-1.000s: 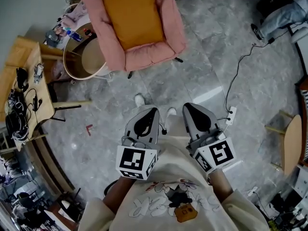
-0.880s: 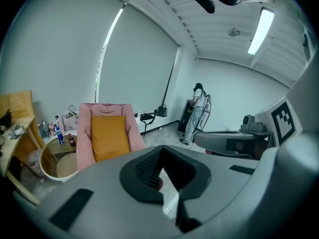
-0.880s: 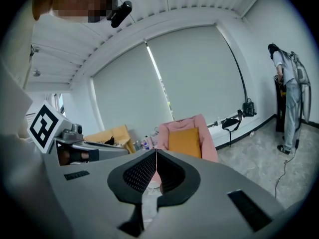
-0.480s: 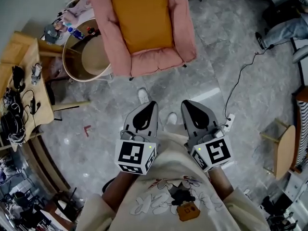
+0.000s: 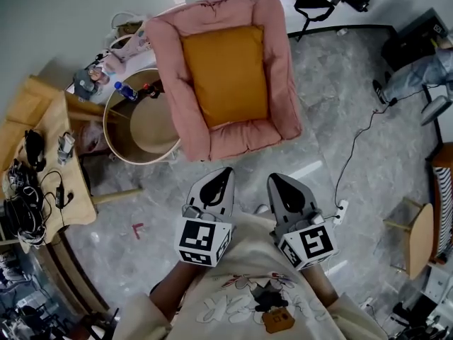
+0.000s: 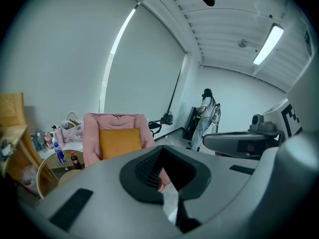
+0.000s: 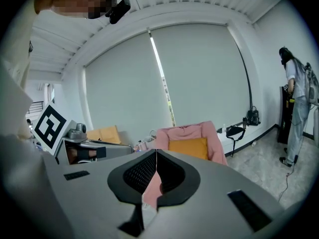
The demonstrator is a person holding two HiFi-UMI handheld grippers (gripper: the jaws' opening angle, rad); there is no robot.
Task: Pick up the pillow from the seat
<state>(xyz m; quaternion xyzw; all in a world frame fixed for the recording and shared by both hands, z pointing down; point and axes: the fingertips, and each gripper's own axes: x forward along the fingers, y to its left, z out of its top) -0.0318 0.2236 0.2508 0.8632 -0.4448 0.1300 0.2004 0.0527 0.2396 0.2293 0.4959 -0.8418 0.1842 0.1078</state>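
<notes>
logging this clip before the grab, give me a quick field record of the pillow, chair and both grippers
pillow: orange, lying flat on the seat, untouched
seat: pink armchair, ahead of both grippers
left gripper: shut, empty, short of the chair
right gripper: shut, empty, short of the chair
beside chair: round table with bottles, at its left in the head view
task step: pillow not yet picked up

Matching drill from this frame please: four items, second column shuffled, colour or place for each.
Items:
1. pillow
2. armchair
3. round table
4. power strip

Descriptions:
A. white, lying on the floor
B. pink
C. orange, on the seat
D. tan top, right beside the armchair

Pairs: 1-C, 2-B, 3-D, 4-A
</notes>
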